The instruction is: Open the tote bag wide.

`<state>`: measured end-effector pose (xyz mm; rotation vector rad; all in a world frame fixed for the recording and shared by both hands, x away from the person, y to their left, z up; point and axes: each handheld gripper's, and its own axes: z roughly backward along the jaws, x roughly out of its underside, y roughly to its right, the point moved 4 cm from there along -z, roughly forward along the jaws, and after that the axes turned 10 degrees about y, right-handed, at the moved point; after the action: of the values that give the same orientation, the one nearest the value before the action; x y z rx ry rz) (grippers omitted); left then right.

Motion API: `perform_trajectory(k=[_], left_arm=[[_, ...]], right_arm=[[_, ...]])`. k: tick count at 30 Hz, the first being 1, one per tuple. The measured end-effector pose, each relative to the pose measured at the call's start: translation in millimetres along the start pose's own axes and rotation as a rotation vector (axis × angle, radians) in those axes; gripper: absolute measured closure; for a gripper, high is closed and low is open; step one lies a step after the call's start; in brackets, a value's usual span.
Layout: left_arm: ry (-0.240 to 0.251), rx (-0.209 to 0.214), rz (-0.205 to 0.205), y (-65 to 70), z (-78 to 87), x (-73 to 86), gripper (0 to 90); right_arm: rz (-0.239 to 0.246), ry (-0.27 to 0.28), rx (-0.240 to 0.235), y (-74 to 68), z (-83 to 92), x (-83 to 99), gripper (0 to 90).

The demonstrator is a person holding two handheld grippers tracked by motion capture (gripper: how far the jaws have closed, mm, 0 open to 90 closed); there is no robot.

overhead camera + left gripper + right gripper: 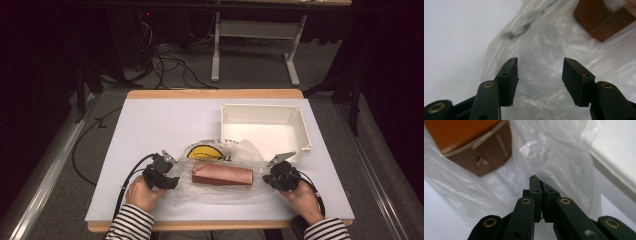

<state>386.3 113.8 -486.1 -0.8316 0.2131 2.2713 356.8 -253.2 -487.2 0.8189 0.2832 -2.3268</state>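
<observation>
High view: table evenly lit from above, surroundings beyond it nearly black. Soft, faint shadows only. Mild glare on clear plastic bag near table's front edge; picture slightly soft overall. Left gripper view: bag out of focus, washed out and blurred. Right gripper view: brown box blurred, bright highlights on bag folds beside it.

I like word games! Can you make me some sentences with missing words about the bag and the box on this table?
1. The brown box lies inside a clear ____ bag.
2. The left gripper has its jaws ____.
3. The right gripper is pinched ____ on the bag's film.
4. The white bin has ____ inside it.

Missing words: plastic; open; shut; nothing
</observation>
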Motion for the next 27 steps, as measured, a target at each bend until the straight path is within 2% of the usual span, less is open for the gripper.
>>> perform_trajectory(k=[2, 6, 12, 20, 24, 27], left_arm=[[-0.013, -0.004, -0.005, -0.8, -1.8, 3.9, 48.6], [-0.015, -0.010, -0.007, -0.8, -0.1, 6.0, 49.3], [-0.022, -0.022, -0.034, 0.8, 0.2, 5.6, 50.3], [-0.023, -0.021, -0.040, -0.3, 0.9, 6.4, 51.5], [-0.007, -0.020, -0.058, 0.8, 1.8, 7.1, 51.6], [0.030, 0.016, -0.040, 1.5, 4.0, 7.8, 49.1]], right_arm=[[-0.016, 0.001, -0.004, 3.3, 1.3, 3.4, 89.6], [-0.025, -0.005, 0.029, 9.0, 5.6, 8.1, 89.9], [-0.025, -0.004, 0.053, 16.0, 7.7, 11.4, 90.0], [-0.044, 0.005, 0.057, 22.4, 8.7, 13.4, 90.0], [-0.047, 0.007, 0.057, 21.6, 8.7, 13.0, 89.3], [-0.051, 0.029, 0.030, 19.6, 9.4, 11.8, 84.2]])
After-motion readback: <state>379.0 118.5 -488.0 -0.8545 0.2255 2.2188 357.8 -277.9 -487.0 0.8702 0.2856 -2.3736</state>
